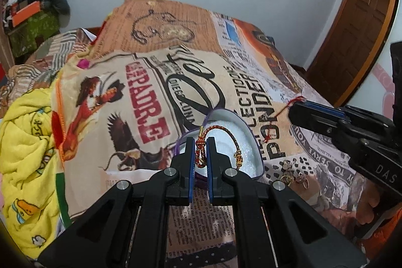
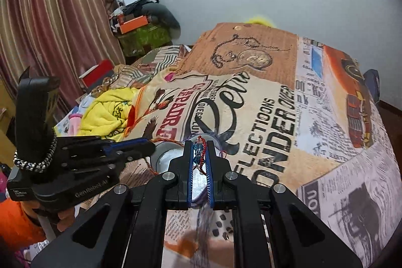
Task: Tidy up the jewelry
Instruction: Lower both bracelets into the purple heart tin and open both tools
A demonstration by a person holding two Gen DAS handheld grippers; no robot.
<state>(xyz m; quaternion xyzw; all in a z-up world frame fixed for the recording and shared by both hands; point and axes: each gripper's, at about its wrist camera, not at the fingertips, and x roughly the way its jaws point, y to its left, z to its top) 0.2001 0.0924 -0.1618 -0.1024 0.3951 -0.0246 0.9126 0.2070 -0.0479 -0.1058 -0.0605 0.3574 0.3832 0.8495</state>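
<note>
My left gripper [image 1: 200,142] is shut on a red-and-gold braided cord bracelet [image 1: 226,128], which arches over an open jewelry box [image 1: 251,140] with a white lining and purple rim on the bed. In the left wrist view my right gripper [image 1: 295,107] enters from the right, a thin red thread [image 1: 279,114] trailing from its tips. Seen from its own camera, my right gripper [image 2: 200,145] is shut on a red thread bracelet with a blue charm [image 2: 199,153], just above the box [image 2: 164,160]. My left gripper [image 2: 150,146] sits beside it on the left.
A newspaper-print bedspread [image 1: 140,82] covers the bed. Several small rings and earrings [image 1: 294,173] lie right of the box. A yellow towel [image 1: 25,142] is bunched at the left. A black-and-white beaded bracelet [image 2: 35,162] wraps the left gripper's body. A wooden door [image 1: 351,42] stands at right.
</note>
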